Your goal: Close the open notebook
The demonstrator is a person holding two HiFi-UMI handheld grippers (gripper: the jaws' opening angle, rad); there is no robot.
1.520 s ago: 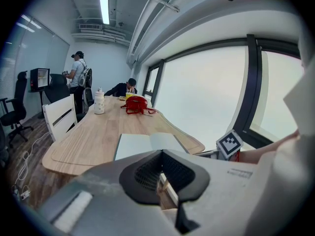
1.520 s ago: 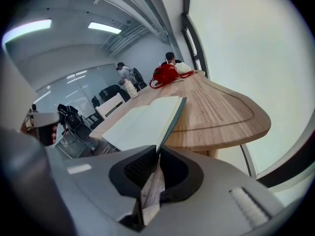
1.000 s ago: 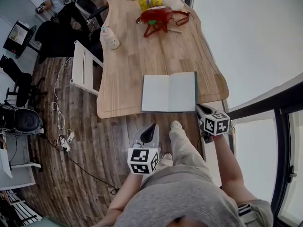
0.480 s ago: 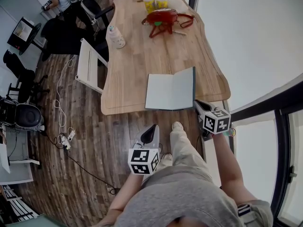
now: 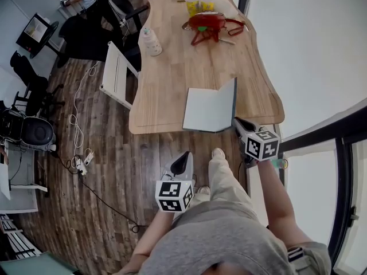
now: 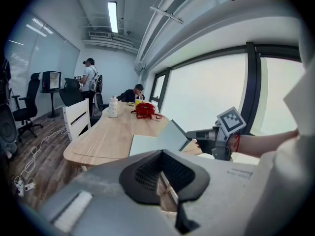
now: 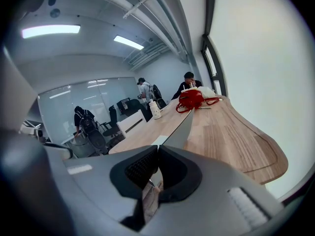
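Right tool (image 5: 237, 121), just tightening, pinches raised notebook (image 5: 209, 110) edge.

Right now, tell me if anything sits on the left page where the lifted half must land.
Nothing visible does. The right gripper holds the notebook by its raised right half; the left page lies bare.

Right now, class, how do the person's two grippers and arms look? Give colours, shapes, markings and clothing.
The left gripper and right gripper are light grey, wedge-shaped shells with black ribbed pads. Each carries a white cube printed with black square markers. Forearms are unsleeved; a red band circles the right wrist; the top is grey.
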